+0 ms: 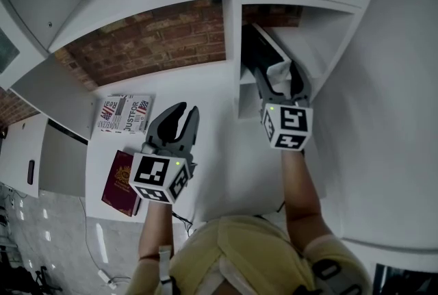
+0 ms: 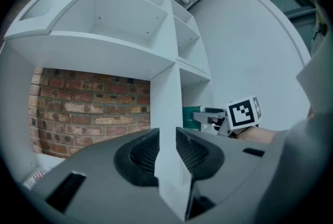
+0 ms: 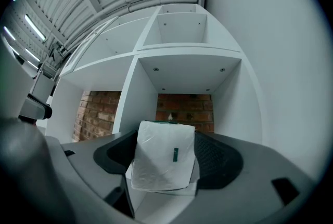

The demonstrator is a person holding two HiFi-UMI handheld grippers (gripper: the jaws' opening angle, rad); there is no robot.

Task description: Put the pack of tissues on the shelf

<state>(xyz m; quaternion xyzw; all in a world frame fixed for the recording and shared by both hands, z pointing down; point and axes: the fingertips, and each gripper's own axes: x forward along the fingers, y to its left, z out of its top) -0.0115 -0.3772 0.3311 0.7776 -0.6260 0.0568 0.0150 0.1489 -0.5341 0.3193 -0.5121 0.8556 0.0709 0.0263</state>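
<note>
The pack of tissues [image 3: 164, 158] is a white plastic-wrapped packet with a small green mark. My right gripper [image 3: 164, 166] is shut on it, one pad on each side. In the head view the right gripper [image 1: 277, 64] reaches into the right-hand compartment of the white shelf unit [image 1: 328, 33], and the pack [image 1: 281, 71] shows between its fingers. A brick wall backs that compartment [image 3: 184, 106]. My left gripper [image 1: 187, 110] hovers over the table to the left of the shelf's divider [image 2: 165, 108]. Its jaws stand a little apart with nothing between them.
A box printed with stars and stripes [image 1: 124, 113] and a maroon booklet [image 1: 120, 184] lie on the white table [image 1: 219, 150] left of the left gripper. Higher shelf compartments [image 3: 177, 30] rise above. A white wall [image 1: 390, 116] closes the right side.
</note>
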